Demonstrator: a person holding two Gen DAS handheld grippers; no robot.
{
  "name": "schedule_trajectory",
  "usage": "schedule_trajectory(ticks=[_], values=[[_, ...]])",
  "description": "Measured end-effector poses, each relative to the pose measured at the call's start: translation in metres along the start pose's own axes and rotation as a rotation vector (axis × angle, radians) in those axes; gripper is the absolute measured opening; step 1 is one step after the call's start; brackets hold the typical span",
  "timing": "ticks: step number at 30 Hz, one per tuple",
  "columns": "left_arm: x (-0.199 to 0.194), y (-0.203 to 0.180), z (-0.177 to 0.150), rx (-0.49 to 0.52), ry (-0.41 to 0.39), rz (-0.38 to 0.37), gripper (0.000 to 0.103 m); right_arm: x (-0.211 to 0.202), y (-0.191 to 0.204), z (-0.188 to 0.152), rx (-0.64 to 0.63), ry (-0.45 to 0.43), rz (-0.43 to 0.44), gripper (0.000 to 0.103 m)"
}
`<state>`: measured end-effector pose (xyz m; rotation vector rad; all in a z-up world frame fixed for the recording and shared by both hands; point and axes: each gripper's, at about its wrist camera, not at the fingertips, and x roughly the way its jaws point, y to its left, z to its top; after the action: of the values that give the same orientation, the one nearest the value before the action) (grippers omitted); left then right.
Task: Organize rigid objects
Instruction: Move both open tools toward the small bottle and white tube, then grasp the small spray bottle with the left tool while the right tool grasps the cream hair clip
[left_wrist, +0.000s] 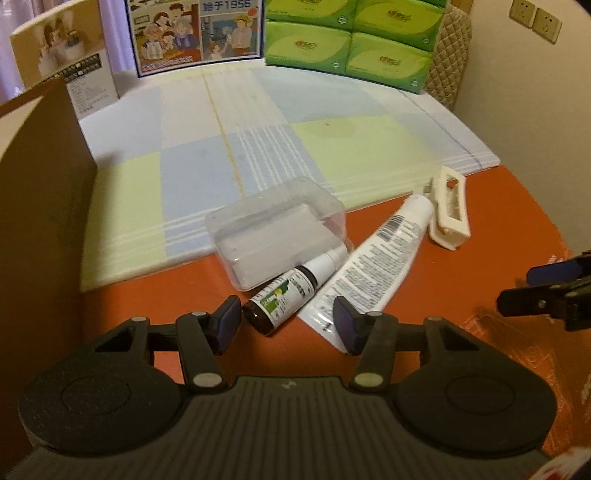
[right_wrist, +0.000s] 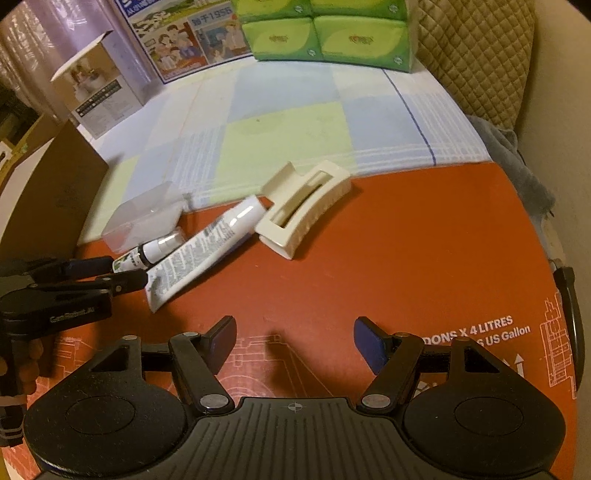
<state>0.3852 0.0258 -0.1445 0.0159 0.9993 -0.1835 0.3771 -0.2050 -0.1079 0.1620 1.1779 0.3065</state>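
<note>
**Left gripper lines up on the bottle**

The left gripper (left_wrist: 286, 325) is spread, its jaws either side of the base of the small dark bottle (left_wrist: 280, 301) and not touching it. The bottle lies on its side on the red board (left_wrist: 424, 295), its white cap against the clear box (left_wrist: 275, 238) and its flank beside the white tube (left_wrist: 373, 266). The cream clip (left_wrist: 450, 210) lies at the tube's cap end, touching or nearly so. The right gripper (right_wrist: 293, 343) is also spread, holding nothing, over bare board nearer the camera, well apart from the items.

The step in hand looks like a first pick: the bottle, probably bound for the clear box. The next move calls for easing forward until the pads flank the bottle's body, then closing without catching the tube's crimped end, which lies just beside the right pad. A round bottle on its side may roll if nudged.

Whether the clear box is open at the top or lidded is hard to tell. The bottle's label is too small to read. A brown carton (left_wrist: 44, 192) blocks the left of the scene, and the tissue packs (left_wrist: 351, 40) are cut off at the top.
</note>
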Motion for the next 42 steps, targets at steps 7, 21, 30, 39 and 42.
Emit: schedule_trajectory(ticks=[7, 21, 30, 39, 42], values=[[-0.004, -0.023, -0.008, 0.028, 0.032, -0.080, 0.040, 0.001, -0.012, -0.002, 0.016, 0.015, -0.021, 0.068], [0.007, -0.021, 0.019, 0.021, 0.031, -0.062, 0.035, -0.006, -0.023, 0.002, 0.041, -0.017, -0.042, 0.068], [0.025, -0.030, 0.028, 0.031, 0.058, -0.048, 0.020, -0.001, -0.002, 0.019, -0.021, -0.091, 0.004, 0.067], [0.027, -0.029, 0.030, -0.011, 0.060, -0.035, 0.019, 0.022, 0.016, 0.033, -0.053, -0.128, 0.003, 0.048], [0.028, -0.028, 0.031, -0.027, 0.059, -0.028, 0.019, 0.027, 0.017, 0.038, -0.042, -0.130, 0.000, 0.047]])
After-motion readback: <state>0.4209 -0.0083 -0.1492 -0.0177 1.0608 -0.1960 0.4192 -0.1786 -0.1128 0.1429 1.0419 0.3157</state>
